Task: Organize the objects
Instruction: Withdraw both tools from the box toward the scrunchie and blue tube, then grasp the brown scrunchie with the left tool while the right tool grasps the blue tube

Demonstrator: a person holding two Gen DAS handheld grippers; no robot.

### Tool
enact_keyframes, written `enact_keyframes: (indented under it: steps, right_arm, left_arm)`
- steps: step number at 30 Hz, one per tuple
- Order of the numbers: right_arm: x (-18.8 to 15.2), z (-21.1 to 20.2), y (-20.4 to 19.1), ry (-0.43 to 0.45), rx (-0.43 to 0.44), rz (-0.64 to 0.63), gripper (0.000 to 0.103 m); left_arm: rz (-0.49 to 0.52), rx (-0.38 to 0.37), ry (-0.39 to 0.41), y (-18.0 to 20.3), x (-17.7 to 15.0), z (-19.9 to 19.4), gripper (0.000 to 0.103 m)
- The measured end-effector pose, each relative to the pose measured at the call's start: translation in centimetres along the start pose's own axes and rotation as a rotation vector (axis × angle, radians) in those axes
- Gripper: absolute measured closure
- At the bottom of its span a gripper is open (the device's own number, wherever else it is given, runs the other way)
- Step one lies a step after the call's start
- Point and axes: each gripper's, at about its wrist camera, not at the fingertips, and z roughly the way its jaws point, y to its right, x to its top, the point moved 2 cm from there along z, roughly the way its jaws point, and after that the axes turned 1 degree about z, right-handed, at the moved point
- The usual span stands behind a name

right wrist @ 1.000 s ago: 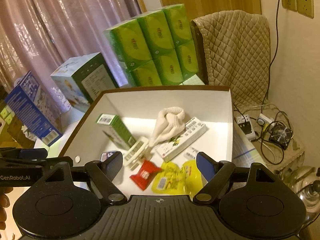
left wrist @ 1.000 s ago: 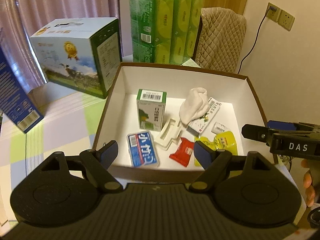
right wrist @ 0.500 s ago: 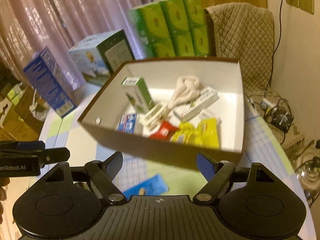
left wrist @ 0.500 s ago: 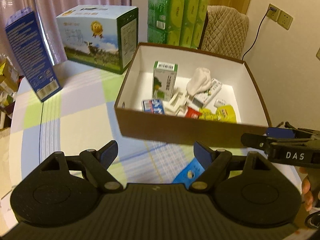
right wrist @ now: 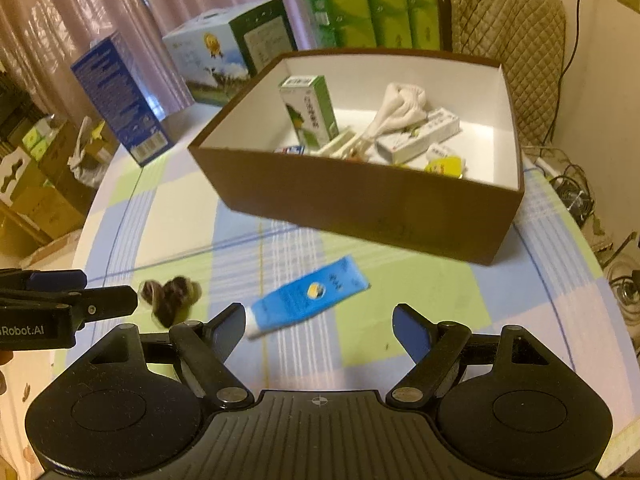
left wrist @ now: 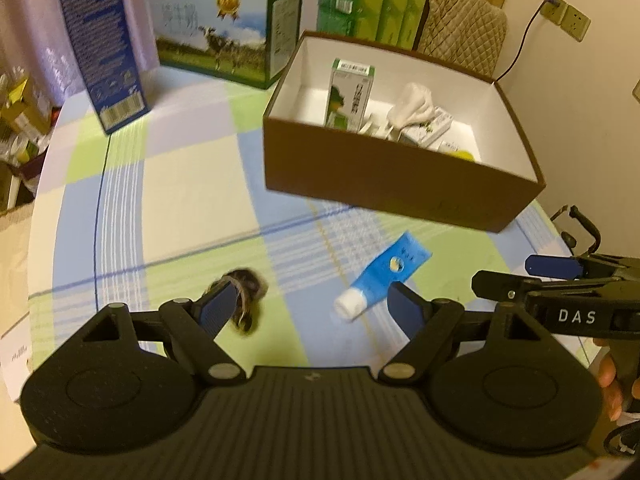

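While both grippers hover wide open, empty: left gripper [left wrist: 312, 304], right gripper [right wrist: 320, 326]; blue tube [right wrist: 308, 296] and dark hair tie [right wrist: 170, 296] near tablecloth's [right wrist: 168, 216] front edge; brown box [right wrist: 360, 196] behind.

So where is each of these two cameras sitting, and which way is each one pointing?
Left wrist: on the left gripper, facing the table; the right gripper and fingertips show at right.
Right wrist: on the right gripper, same direction; the left gripper shows at left.
Shared: brown box, blue tube, dark hair tie.
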Motion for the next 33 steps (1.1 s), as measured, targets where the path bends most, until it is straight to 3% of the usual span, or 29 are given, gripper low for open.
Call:
enact_keyframes:
  steps: [16,33]
  right_arm:
    - [-2.9,2.4,-2.1,-0.094,0.002,-0.008,0.025]
    - [-3.0,7.7,-2.2,-0.174,0.006,0.097,0.025]
  left_arm:
    - [-0.037,0.011,-0.053,-2.4,-3.4,0.3,0.023]
    - [-0.082,0.032,-0.126,-5.1,-3.5,4.3,0.023]
